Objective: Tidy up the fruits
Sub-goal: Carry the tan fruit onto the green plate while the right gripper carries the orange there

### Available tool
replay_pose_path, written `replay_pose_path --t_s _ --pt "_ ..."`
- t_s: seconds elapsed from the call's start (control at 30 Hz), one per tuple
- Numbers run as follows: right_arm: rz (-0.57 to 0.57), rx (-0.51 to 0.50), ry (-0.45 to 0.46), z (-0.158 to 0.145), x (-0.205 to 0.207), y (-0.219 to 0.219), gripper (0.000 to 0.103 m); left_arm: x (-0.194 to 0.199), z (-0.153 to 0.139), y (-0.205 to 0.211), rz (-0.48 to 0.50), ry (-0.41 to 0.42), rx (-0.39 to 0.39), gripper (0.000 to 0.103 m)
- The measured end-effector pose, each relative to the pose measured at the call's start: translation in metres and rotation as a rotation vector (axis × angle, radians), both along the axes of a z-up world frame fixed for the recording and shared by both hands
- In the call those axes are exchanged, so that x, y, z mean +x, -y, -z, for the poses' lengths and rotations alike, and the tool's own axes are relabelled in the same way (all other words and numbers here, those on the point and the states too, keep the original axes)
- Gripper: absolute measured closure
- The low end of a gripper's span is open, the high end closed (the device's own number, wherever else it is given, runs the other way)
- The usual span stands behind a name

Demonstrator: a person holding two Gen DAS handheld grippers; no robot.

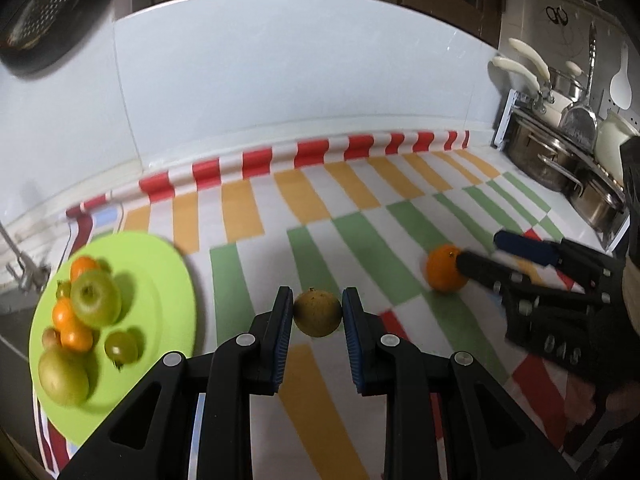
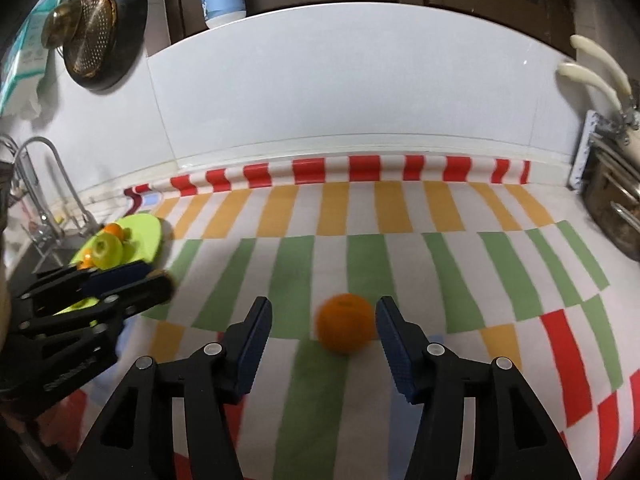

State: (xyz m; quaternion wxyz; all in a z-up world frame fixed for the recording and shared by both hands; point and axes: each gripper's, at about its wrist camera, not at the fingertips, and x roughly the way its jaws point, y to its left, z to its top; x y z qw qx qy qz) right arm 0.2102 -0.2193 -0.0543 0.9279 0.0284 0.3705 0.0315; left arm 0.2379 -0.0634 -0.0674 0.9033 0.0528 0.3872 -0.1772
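L gripper (image 1: 317,312) clamps a round, dull yellow-green fruit (image 1: 318,312) btwn ribbed blue pads. R gripper (image 2: 322,330) part-open, holds nothing; smooth round orange (image 2: 345,323) btwn jaws, beside R pad, gap on L.

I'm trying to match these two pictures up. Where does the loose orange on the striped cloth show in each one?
Left wrist view: the orange lies right of centre, at the tip of the right gripper.
Right wrist view: the orange lies just below centre, between that gripper's open fingers, nearer the right one.
Shared landmark: the green plate of fruit, at left in both.
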Motion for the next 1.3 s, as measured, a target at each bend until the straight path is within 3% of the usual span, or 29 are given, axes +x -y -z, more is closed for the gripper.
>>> replay_pose_path --t_s 0.1,0.4,0.57,0.77,1.3 --pt "0.041 -0.025 -0.004 0.005 0.002 0.006 0.039 0.000 0.008 0.002 -0.005 -0.027 -0.009 0.077" --pt "0.027 0.007 -0.092 0.028 0.025 0.014 0.039 0.016 0.018 0.014 -0.004 -0.034 0.022 0.077" --pt "0.003 0.004 -0.137 0.039 0.034 0.012 0.056 0.024 0.024 0.019 -0.007 -0.046 0.028 0.077" --pt "-0.014 -0.012 -0.136 0.040 0.033 0.009 0.060 0.021 0.022 0.017 -0.019 -0.040 0.018 0.077" --pt "-0.097 0.010 0.027 -0.025 -0.010 -0.021 0.060 -0.036 -0.020 -0.014 -0.090 0.040 -0.037 0.077"
